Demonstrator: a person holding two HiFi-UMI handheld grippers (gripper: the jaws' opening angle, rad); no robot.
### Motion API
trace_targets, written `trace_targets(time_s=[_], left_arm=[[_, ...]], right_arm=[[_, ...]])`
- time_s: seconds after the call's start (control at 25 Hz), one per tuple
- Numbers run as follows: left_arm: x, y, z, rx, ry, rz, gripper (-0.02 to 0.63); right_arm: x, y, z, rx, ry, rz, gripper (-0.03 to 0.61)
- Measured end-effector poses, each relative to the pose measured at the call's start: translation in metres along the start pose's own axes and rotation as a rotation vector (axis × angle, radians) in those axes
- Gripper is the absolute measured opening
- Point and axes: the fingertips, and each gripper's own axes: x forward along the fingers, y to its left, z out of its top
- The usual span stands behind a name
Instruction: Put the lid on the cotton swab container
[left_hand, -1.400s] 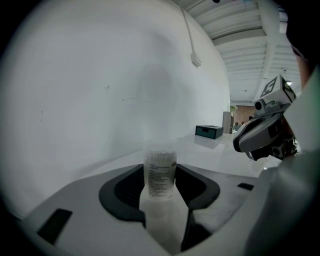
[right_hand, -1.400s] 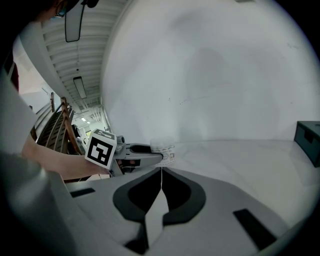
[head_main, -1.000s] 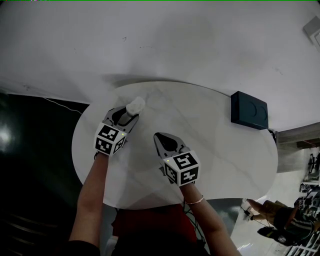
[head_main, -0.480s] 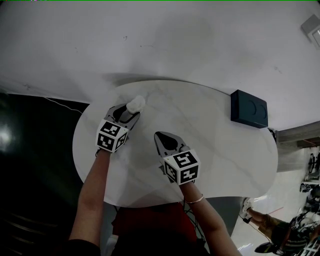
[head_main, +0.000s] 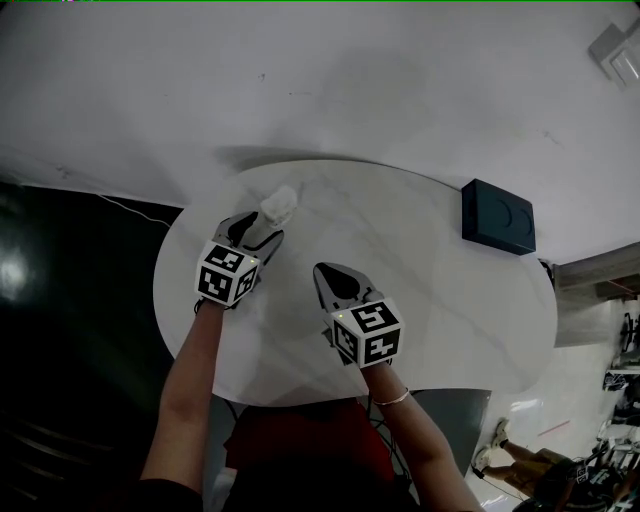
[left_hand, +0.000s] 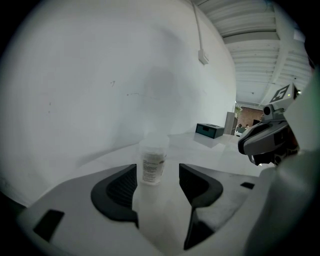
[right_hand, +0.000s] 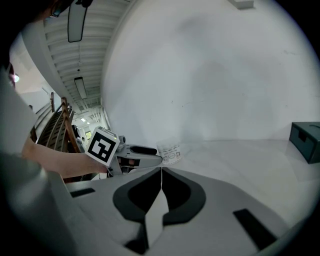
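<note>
Left gripper (left_hand: 157, 184) jaws just opened, freeing the small white labelled plastic container (left_hand: 153, 165); a skewed pull-back could topple it.

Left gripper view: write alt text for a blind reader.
A labelled cotton swab container stands on a white table between the left gripper's jaws, which have just been opening. The right gripper is at right, a dark box beyond.

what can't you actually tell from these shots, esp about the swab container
- cotton swab container: in the left gripper view its top washes out against the pale wall, so capped or not is unclear.
- label: print too small and blurred in both gripper views.
- dark box: too distant to identify in any view.
</note>
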Motion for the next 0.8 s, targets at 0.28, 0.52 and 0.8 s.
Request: trace_targets(time_s=[0.28,0.52,0.8], left_arm=[[-0.032,-0.023,-0.008,-0.008,-0.001,0.031,0.245],[-0.061,-0.043,-0.016,-0.036,-0.021,0.043,0.202],[-0.094,-0.061,-0.023,-0.045,-0.045,0.071,0.125]], right_arm=[[-0.019,0.015,-0.003,0.002,-0.023,-0.008,0.015],[-0.035,0.030,-0.014,0.010,-0.039,-0.023,0.015],[-0.054,0.046,-0.025,0.027,-0.063,-0.048,0.015]])
